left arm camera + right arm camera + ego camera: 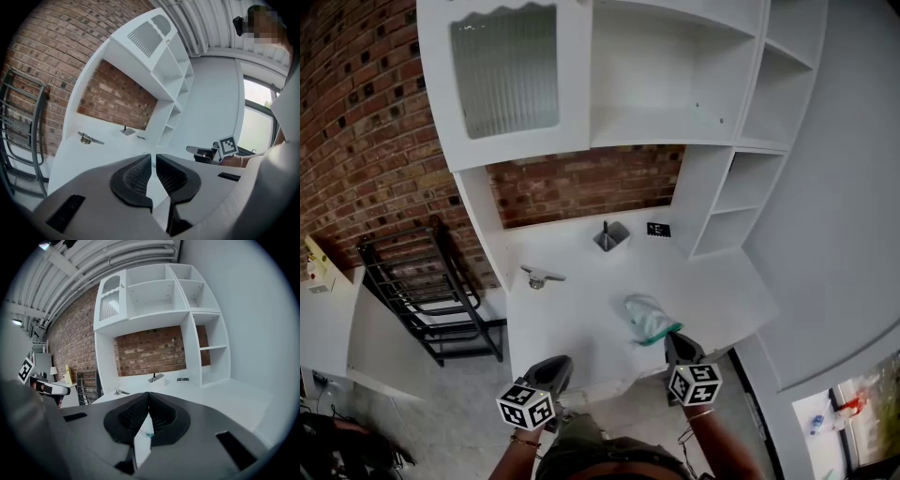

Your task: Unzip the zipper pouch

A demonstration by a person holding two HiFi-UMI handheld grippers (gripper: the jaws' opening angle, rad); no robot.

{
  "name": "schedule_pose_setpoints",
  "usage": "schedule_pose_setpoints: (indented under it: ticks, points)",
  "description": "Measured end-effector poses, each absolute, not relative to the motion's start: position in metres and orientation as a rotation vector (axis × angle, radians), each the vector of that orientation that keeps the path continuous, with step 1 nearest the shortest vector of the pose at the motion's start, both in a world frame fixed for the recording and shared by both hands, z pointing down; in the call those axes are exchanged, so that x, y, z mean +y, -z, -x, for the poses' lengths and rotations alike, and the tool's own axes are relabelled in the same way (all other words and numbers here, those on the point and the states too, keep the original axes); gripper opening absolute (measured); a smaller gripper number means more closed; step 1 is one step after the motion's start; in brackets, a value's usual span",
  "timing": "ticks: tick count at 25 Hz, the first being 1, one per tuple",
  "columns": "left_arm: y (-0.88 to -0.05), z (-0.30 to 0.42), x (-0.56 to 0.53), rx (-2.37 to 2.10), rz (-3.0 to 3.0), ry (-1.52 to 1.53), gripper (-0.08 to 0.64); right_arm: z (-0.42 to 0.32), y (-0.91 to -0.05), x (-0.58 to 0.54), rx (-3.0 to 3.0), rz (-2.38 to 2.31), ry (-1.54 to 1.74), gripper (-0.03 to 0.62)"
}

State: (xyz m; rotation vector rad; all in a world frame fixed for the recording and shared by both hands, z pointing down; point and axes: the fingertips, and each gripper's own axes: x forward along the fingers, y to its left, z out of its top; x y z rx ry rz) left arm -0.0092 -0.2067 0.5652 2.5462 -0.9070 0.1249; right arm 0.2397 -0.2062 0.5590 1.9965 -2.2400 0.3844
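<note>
The zipper pouch (647, 317), translucent with a teal zipper edge, lies crumpled near the front right of the white desk (572, 309). My right gripper (674, 339) sits at the pouch's near end, where the teal strip meets its tips. In the right gripper view its jaws (149, 397) are shut, with a bit of teal zipper (148, 435) and pale material pinched low between them. My left gripper (554, 363) hovers at the desk's front edge, well left of the pouch. Its jaws (153, 157) are shut but for a sliver, with nothing between them.
A small metal fitting (541, 277) lies at the desk's left. A grey holder with a dark pen (611, 236) and a black label (658, 229) stand at the back by the brick wall. White shelves (741, 187) rise on the right; a black rack (431, 291) stands left.
</note>
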Motion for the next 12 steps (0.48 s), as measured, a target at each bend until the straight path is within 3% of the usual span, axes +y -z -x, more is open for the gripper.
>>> schedule_pose_setpoints:
  ticks: [12]
  points:
    - [-0.5644, 0.0097, -0.2128, -0.931, -2.580, -0.187, 0.029, -0.2400, -0.5577, -0.2081, -2.220, -1.974, -0.343, 0.001]
